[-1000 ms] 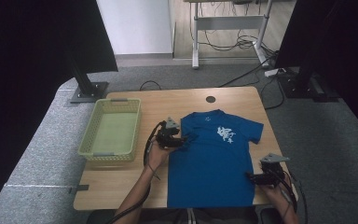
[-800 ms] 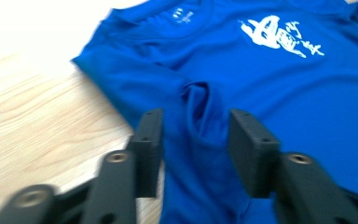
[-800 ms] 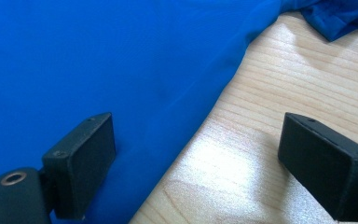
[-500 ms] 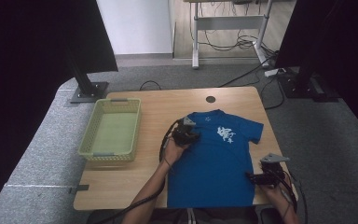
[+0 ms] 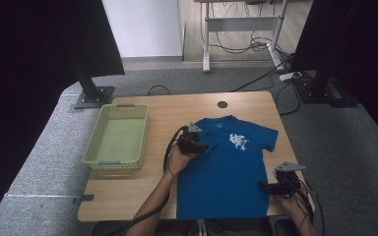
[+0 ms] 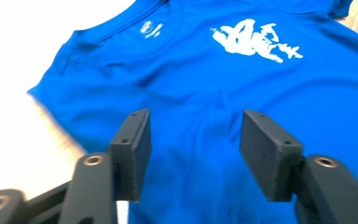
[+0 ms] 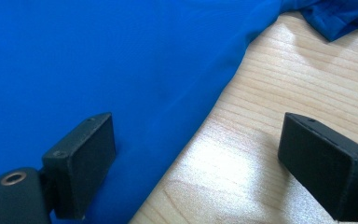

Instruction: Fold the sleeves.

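shirt flat, fold barely begun

my left claw (image 6: 193, 156) has just been opening, nothing between its jaws, above the blue shirt (image 5: 226, 167) at frame centre. my right claw (image 7: 198, 170) gapes wide astride the hem, lower right. the sleeves and body are left to fold.

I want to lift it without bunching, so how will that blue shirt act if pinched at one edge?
The blue shirt lies flat and thin on the table, so it will probably droop and fold. Its soft wrinkles suggest it is light and would likely drag, not slide stiffly.
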